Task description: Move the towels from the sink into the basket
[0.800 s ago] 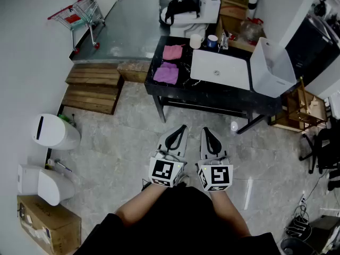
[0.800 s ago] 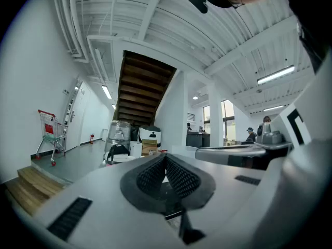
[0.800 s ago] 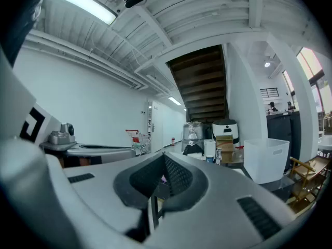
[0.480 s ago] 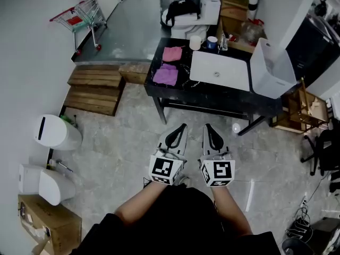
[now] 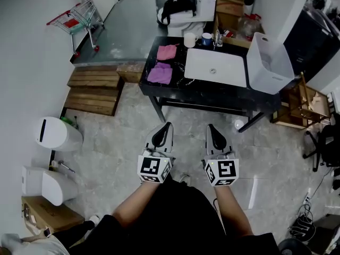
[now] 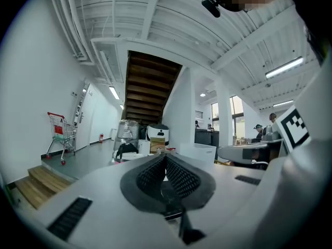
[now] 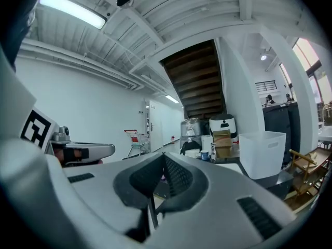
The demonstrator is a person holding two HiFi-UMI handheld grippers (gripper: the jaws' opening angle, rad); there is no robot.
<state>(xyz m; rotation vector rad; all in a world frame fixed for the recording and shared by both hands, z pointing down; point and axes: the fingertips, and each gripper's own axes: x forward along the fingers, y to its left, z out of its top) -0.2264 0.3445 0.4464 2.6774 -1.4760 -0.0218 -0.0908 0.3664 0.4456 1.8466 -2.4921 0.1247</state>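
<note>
my left gripper [image 5: 166,126] and right gripper [image 5: 212,127] are both pressed together and empty, well apart from the counter [image 5: 212,93], where the towels [image 5: 160,74] lie left of the sink [image 5: 202,68] and the basket [image 5: 269,64] stands right of it.

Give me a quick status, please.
Left gripper and right gripper shut, empty. Pink towels on counter beside sink. Basket at right end. Nothing in the way.

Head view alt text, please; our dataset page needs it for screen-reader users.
A person holds the left gripper and right gripper, both shut and empty, short of a black table. On it a pink towel and a purple towel lie left of a white sink; a white basket stands at its right end.
</note>
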